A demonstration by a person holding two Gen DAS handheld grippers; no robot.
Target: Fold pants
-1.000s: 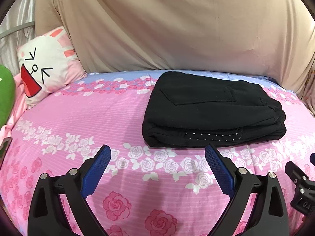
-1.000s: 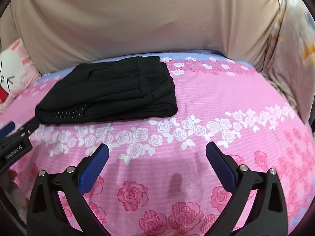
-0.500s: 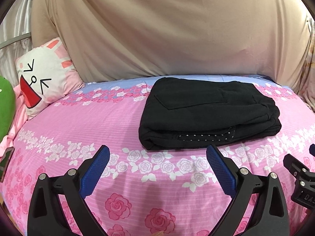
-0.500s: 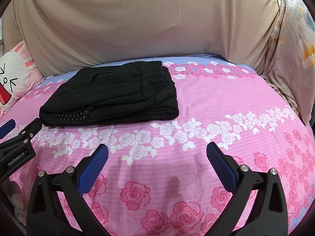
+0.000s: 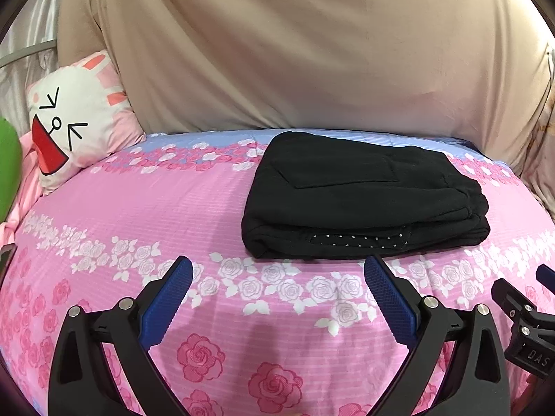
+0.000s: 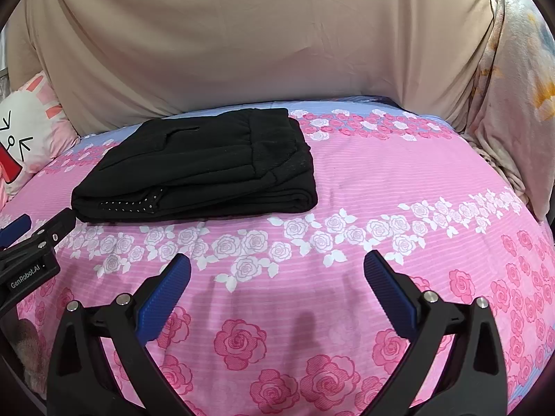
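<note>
The black pants [image 5: 360, 197] lie folded in a compact stack on the pink rose bedsheet [image 5: 173, 215], a dotted band showing on the near edge. They also show in the right wrist view [image 6: 204, 170] at upper left. My left gripper [image 5: 277, 270] is open and empty, a little short of the stack. My right gripper [image 6: 277, 267] is open and empty, to the right of the stack and short of it. The left gripper's fingers [image 6: 38, 239] show at the left edge of the right wrist view.
A white cartoon pillow [image 5: 76, 124] leans at the back left. A beige sheet [image 5: 295, 52] covers the wall behind the bed. A patterned cloth [image 6: 513, 97] hangs at the right. A green object [image 5: 8, 166] sits at the far left edge.
Both grippers have drawn back and lifted slightly away from the folded pants; the stack sits farther off in both views. The pants have not moved.
</note>
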